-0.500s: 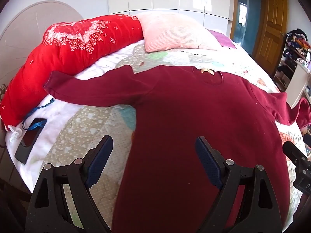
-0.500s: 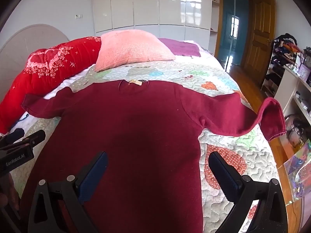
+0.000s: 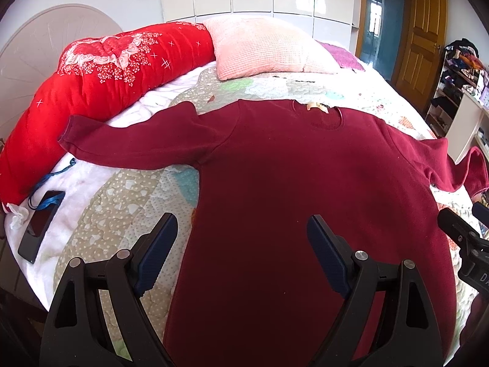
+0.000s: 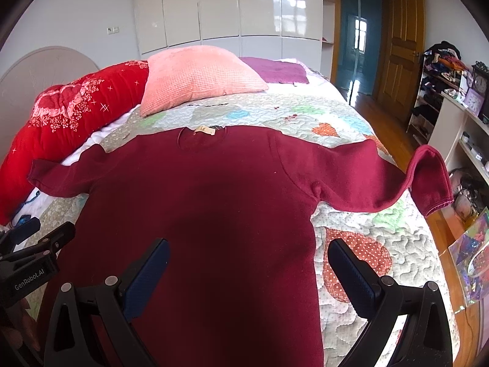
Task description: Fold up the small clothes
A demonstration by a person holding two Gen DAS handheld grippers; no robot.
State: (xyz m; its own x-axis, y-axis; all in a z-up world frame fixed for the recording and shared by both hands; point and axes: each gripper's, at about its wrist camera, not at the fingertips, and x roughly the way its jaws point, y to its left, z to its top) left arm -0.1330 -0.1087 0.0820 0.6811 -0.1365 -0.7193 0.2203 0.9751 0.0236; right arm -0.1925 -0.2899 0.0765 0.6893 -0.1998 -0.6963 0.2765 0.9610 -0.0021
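Note:
A dark red long-sleeved top (image 3: 290,183) lies flat on the quilted bed, collar far, both sleeves spread out; it also shows in the right wrist view (image 4: 214,208). Its right sleeve end (image 4: 431,177) hangs over the bed's right edge. My left gripper (image 3: 241,247) is open and empty, hovering above the top's lower left side. My right gripper (image 4: 247,269) is open and empty above the top's lower right side. Each gripper shows at the edge of the other's view.
A red quilt roll (image 3: 107,82) and a pink pillow (image 3: 269,49) lie at the bed's far end. A black phone (image 3: 39,226) with a blue lanyard lies at the left edge. Shelves (image 4: 452,104) and a wooden door stand to the right.
Both views have shifted slightly, the top now sits a little more centred and closer. Both grippers stay open and empty.

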